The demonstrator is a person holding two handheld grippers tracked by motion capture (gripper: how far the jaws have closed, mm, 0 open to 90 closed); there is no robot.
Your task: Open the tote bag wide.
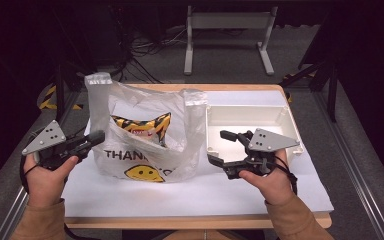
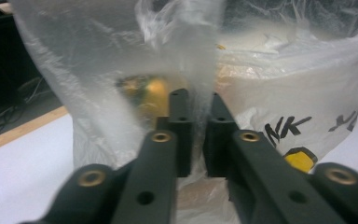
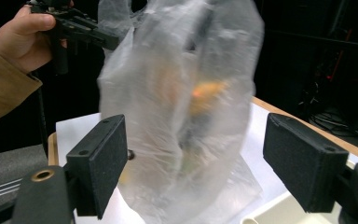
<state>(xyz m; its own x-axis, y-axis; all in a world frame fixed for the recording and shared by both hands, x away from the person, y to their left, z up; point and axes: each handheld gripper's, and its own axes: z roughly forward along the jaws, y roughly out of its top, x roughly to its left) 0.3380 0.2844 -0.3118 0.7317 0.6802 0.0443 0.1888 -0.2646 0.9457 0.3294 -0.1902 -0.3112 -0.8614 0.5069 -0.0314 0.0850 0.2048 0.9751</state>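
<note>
A translucent plastic bag [image 1: 177,135] with "THANK" lettering and a yellow smiley stands on the white-covered table [image 1: 195,195]. A yellow-and-black striped packet [image 1: 142,125] lies inside it. My left gripper [image 1: 99,136] is at the bag's left side. In the left gripper view its jaws [image 2: 198,98] are almost together, with a fold of the bag [image 2: 270,84] film between them. My right gripper [image 1: 218,146] stands wide open just right of the bag, beside a white tray [image 1: 245,107]. In the right gripper view the bag [image 3: 182,70] rises between the open pads [image 3: 105,154].
The white tray's inside looks bare, and its corner [image 3: 270,212] sits under my right jaw. A person's hand holds the left gripper [image 3: 105,39] at the bag's far edge. Beyond the table are a grey metal stand [image 1: 227,22] and floor cables [image 1: 145,47].
</note>
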